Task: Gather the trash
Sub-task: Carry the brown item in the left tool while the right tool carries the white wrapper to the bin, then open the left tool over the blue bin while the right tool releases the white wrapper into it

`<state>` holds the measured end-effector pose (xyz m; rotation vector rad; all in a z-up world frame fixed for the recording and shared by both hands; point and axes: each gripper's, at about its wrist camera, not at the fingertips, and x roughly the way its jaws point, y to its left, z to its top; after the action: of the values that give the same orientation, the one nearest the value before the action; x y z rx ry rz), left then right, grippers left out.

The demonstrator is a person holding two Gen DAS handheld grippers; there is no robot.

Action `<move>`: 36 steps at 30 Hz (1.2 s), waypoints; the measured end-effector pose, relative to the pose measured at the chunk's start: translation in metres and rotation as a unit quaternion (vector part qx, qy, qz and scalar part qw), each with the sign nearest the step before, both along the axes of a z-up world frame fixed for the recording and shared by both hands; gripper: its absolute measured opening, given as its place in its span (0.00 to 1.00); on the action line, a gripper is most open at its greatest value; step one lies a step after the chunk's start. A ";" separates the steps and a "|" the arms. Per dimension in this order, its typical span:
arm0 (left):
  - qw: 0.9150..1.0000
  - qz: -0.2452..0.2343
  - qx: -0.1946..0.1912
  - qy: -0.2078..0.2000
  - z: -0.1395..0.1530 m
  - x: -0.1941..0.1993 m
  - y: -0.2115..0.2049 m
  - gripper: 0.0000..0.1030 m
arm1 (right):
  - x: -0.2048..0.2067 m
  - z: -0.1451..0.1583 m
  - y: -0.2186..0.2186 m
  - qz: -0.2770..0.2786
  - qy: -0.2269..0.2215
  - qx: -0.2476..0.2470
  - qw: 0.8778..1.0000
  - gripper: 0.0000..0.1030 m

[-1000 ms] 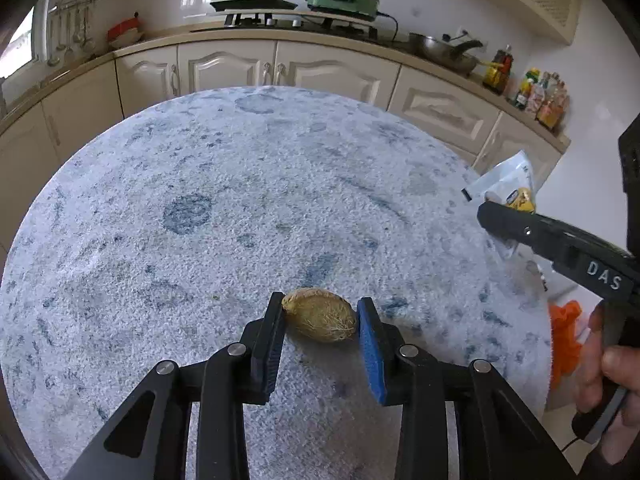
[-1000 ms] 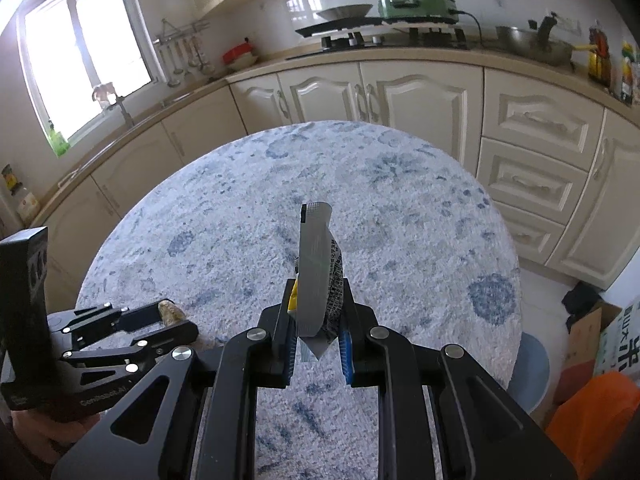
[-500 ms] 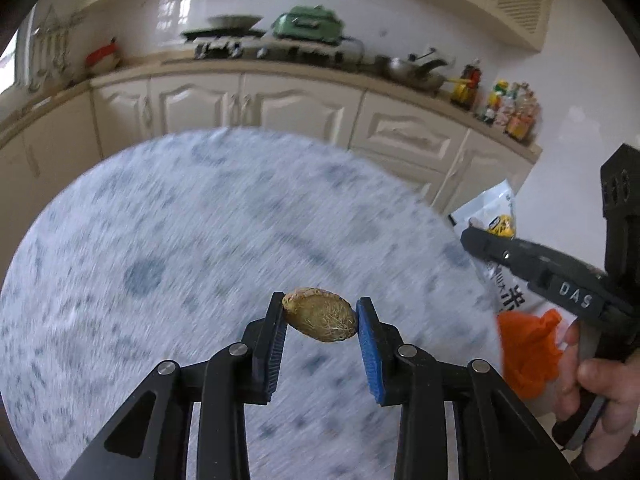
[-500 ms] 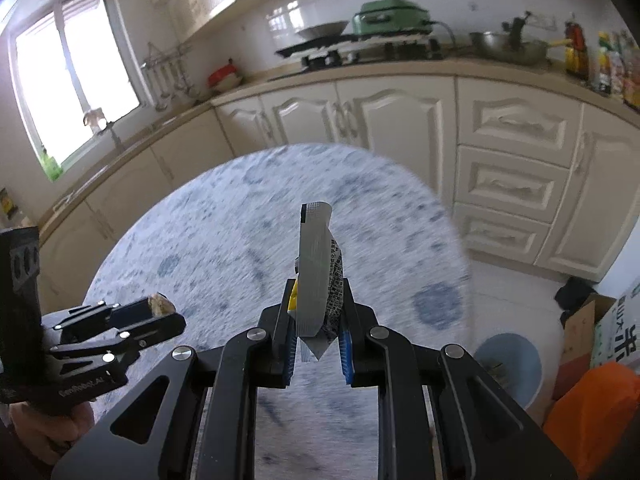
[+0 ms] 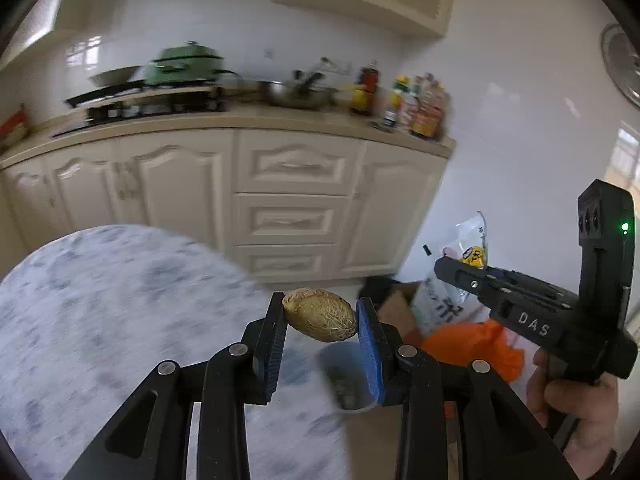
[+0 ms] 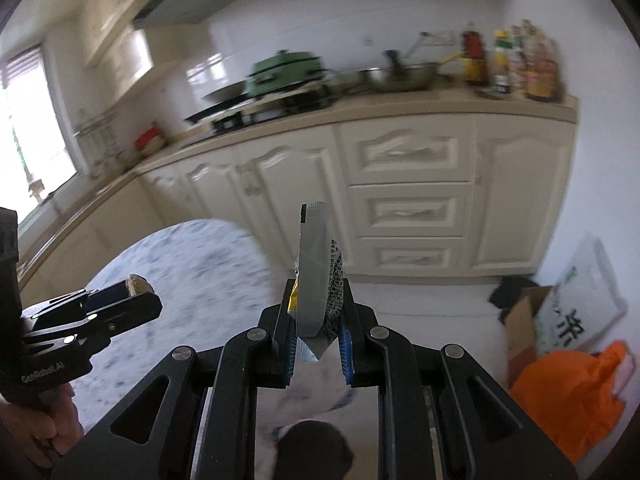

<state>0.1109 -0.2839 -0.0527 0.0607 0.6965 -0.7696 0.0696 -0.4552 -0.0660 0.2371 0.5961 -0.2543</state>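
Note:
My left gripper (image 5: 320, 320) is shut on a yellow-brown fibrous fruit pit (image 5: 319, 314) and holds it in the air past the right edge of the round blue-white table (image 5: 100, 300). It shows from the side in the right wrist view (image 6: 132, 292). My right gripper (image 6: 317, 316) is shut on a silver snack wrapper (image 6: 318, 280) that stands upright between the jaws; it also shows at the right of the left wrist view (image 5: 460, 272). A blurred blue-grey bin (image 5: 348, 380) lies on the floor below my left gripper.
An orange bag (image 6: 572, 396), a cardboard box (image 6: 524, 320) and a white printed bag (image 6: 580, 300) lie on the floor at the right. Cream kitchen cabinets (image 5: 288, 208) and a counter with bottles (image 5: 416, 104) and pans stand behind.
Both grippers have lifted off the table and swung right, still holding the pit and the wrapper. The table has slid to the left; floor, bags and cabinets now fill the view.

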 end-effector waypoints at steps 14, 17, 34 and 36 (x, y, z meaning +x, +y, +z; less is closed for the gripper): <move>0.988 -0.074 0.070 0.116 -0.073 0.083 -0.164 0.30 | 0.007 -0.080 -0.111 -0.080 0.073 0.065 0.992 0.17; 0.983 -0.079 0.088 0.138 -0.089 0.097 -0.189 0.30 | 0.012 -0.101 -0.128 -0.087 0.090 0.082 0.989 0.17; 0.974 -0.037 0.163 0.156 -0.131 0.140 -0.273 0.99 | 0.000 -0.155 -0.183 -0.166 0.119 0.140 0.969 1.00; 0.975 -0.032 0.160 0.149 -0.125 0.129 -0.266 0.99 | -0.003 -0.152 -0.181 -0.178 0.127 0.138 0.966 1.00</move>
<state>0.2397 -0.5497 -0.1777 0.2652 1.1052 -0.7283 0.0667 -0.6364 -0.2178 0.5893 0.8437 -0.5568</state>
